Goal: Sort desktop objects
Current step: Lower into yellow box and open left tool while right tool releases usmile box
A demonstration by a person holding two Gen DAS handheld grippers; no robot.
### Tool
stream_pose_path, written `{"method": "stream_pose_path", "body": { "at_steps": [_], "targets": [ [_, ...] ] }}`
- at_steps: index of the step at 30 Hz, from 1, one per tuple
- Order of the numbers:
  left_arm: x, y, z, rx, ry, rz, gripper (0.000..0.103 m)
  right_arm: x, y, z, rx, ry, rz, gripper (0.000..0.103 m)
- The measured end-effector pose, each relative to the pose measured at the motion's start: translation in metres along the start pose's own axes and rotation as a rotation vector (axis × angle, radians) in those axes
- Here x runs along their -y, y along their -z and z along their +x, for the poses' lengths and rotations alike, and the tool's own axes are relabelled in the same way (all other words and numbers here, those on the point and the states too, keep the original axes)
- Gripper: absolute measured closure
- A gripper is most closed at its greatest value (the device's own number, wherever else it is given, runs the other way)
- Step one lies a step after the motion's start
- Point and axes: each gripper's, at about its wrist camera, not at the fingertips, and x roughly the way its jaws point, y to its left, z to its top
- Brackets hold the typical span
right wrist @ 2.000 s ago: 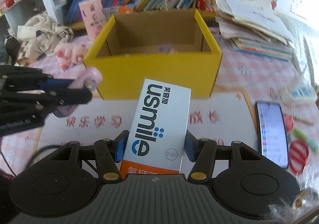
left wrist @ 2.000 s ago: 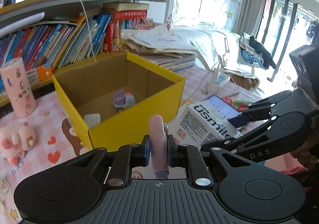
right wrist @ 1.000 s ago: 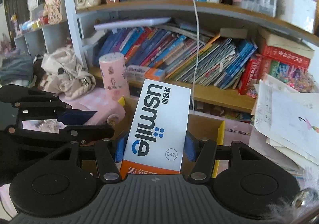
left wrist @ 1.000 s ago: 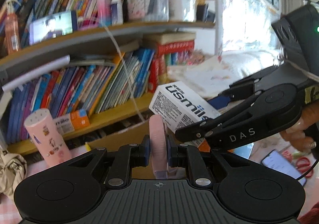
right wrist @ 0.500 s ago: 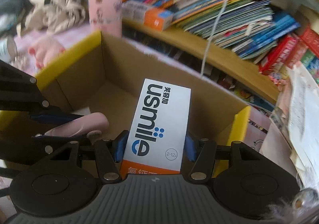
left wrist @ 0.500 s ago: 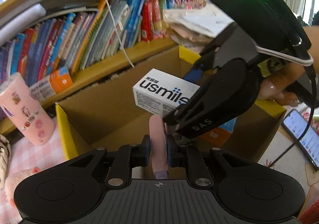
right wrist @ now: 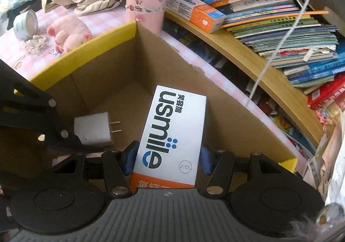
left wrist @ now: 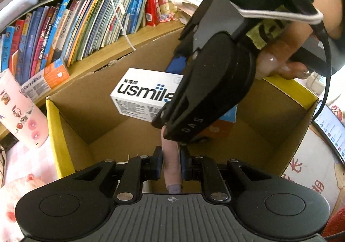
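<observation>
Right claw [right wrist: 167,159] with usmile box [right wrist: 172,132] overhangs left claw [left wrist: 170,161], above charger [right wrist: 93,131]

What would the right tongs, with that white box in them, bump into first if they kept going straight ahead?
Probably the carton: the right tongs point down into it, so the box would likely hit the brown floor or back wall first. Depth is hard to judge. The charger lies off to the side.

Both wrist fisheyes look steeply down, close above the same open cardboard box [left wrist: 289,91] [right wrist: 103,33] from opposite sides.
</observation>
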Motion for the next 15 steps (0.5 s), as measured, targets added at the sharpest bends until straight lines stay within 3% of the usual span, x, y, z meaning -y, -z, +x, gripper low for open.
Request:
{"method": "stream_pose_path", "body": {
  "at_steps": [7,12,15],
  "targets": [
    [0.000,0.001,-0.005,0.009,-0.028,-0.004,0.080,-0.002,-0.006,0.000,0.014,-0.046,-0.003,0.050],
    [-0.001,0.004,-0.014,0.031,-0.092,-0.015,0.053,-0.004,-0.009,0.005,0.012,-0.064,-0.015,0.050],
    [-0.003,0.006,-0.023,0.044,-0.097,-0.033,0.050,-0.008,-0.011,0.012,0.000,-0.078,-0.033,0.051]
  ]
}}
